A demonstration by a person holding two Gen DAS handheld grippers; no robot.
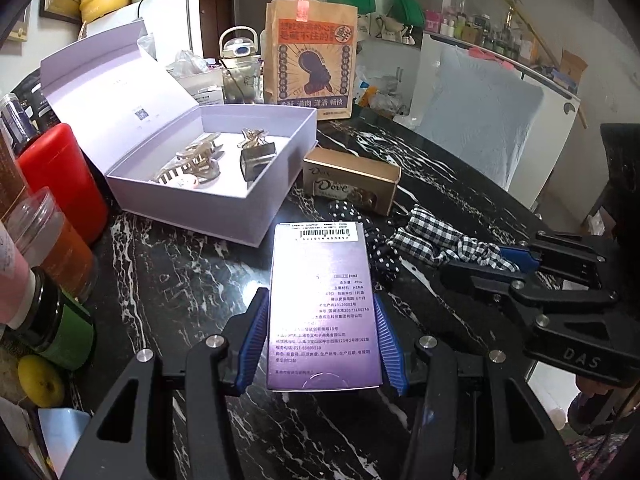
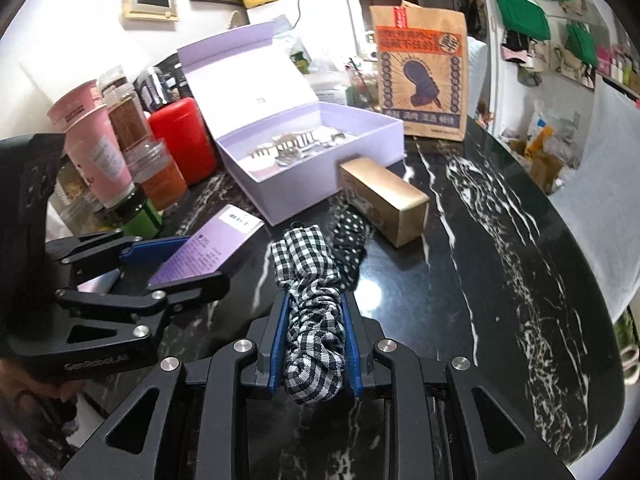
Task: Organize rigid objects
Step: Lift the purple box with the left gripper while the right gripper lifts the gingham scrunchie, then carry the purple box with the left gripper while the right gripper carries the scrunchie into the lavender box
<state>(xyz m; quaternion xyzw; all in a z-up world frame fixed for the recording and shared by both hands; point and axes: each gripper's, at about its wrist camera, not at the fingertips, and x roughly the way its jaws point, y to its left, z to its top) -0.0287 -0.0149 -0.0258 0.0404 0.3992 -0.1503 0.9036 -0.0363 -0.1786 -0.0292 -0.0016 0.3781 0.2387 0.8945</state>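
My left gripper [image 1: 320, 300] is shut on a flat purple carton [image 1: 320, 272], held above the black marble table [image 1: 180, 280]. In the right wrist view that carton [image 2: 224, 236] sticks out of the left gripper [image 2: 202, 260]. My right gripper [image 2: 314, 300] is shut on a black-and-white checked scrunchie [image 2: 308, 256], which also shows in the left wrist view [image 1: 432, 236] beside the right gripper [image 1: 480, 264]. An open lavender box [image 1: 224, 208] [image 2: 304, 184] holds hair clips [image 1: 192, 164] and a binder clip [image 1: 256, 156]. A gold Dove box [image 1: 352, 180] [image 2: 384, 200] and a polka-dot scrunchie [image 2: 350, 236] lie next to it.
A red canister [image 1: 60, 176], jars and a pink cup [image 2: 96, 148] crowd the table's left side. A brown paper bag [image 1: 310, 52] stands behind the lavender box. A cushioned chair [image 1: 476, 120] sits past the table's curved right edge. Bare marble lies to the right of the Dove box.
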